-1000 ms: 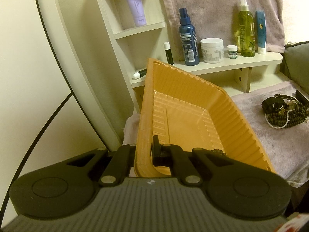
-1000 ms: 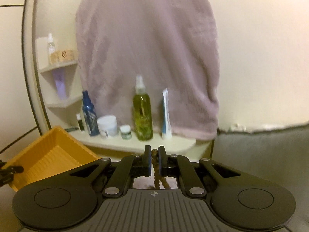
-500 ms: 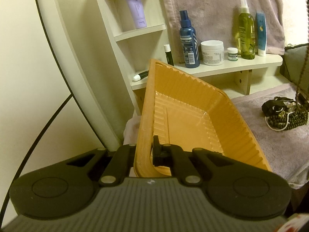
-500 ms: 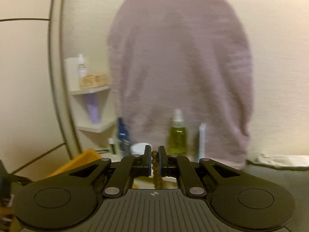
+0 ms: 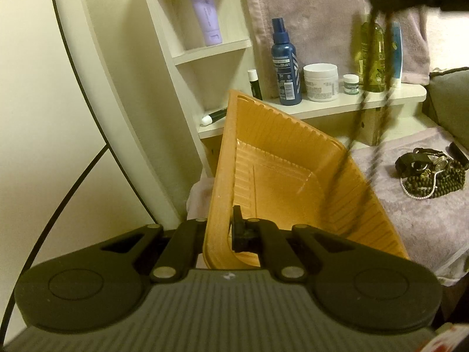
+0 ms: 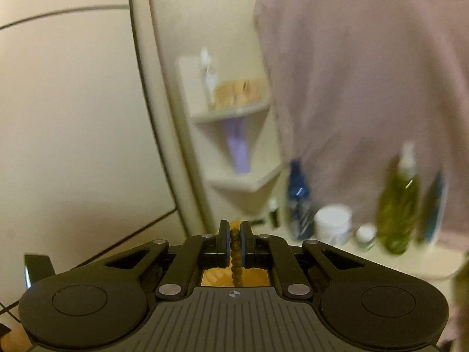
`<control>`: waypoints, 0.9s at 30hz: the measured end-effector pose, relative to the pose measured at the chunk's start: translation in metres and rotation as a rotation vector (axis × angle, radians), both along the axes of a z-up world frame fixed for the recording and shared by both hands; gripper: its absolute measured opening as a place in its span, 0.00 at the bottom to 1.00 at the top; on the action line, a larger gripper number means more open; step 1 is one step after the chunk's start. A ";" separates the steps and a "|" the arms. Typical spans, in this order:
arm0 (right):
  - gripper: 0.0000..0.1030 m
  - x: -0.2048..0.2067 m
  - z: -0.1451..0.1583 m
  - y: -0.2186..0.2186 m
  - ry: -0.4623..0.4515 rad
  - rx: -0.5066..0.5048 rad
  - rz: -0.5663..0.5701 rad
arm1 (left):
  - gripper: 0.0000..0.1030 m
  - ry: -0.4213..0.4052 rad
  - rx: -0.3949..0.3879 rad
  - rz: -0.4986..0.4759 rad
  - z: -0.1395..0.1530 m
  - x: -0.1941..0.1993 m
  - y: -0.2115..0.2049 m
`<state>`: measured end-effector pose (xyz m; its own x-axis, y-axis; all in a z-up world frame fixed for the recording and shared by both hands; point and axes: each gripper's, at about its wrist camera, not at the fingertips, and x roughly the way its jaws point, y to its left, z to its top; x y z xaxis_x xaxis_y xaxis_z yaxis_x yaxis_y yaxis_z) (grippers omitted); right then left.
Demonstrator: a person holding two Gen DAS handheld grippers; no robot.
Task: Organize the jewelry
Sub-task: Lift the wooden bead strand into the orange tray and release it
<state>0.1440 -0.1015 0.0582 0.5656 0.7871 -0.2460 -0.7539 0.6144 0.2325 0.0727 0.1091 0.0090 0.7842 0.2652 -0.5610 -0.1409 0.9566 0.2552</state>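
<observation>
Now my left hand-held gripper (image 5: 218,231) is clenched on the near rim of the orange tray (image 5: 281,182), holding it tilted. My right hand-held gripper (image 6: 234,243) is clamped on a brown bead strand (image 6: 236,259); in the left view that strand hangs blurred above the tray's far right wall. Right of the tray, the jewelry pile (image 5: 431,173) lies on a lilac cloth (image 5: 410,220). Behind the tray stands a shelf (image 5: 337,105) with bottles.
</observation>
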 end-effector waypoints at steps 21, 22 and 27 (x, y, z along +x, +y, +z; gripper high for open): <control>0.23 0.027 -0.088 0.025 0.284 -0.092 0.063 | 0.04 0.004 -0.006 0.008 -0.001 0.000 0.001; 0.27 0.026 -0.087 0.019 0.282 -0.079 0.045 | 0.04 0.005 -0.007 0.008 -0.002 0.000 0.001; 0.32 0.008 -0.093 -0.026 0.251 -0.048 -0.106 | 0.04 0.007 -0.009 0.012 -0.002 0.001 0.001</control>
<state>0.1523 -0.1279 -0.0346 0.5611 0.7105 -0.4246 -0.6073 0.7019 0.3721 0.0741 0.1104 0.0070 0.7769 0.2694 -0.5690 -0.1501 0.9570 0.2481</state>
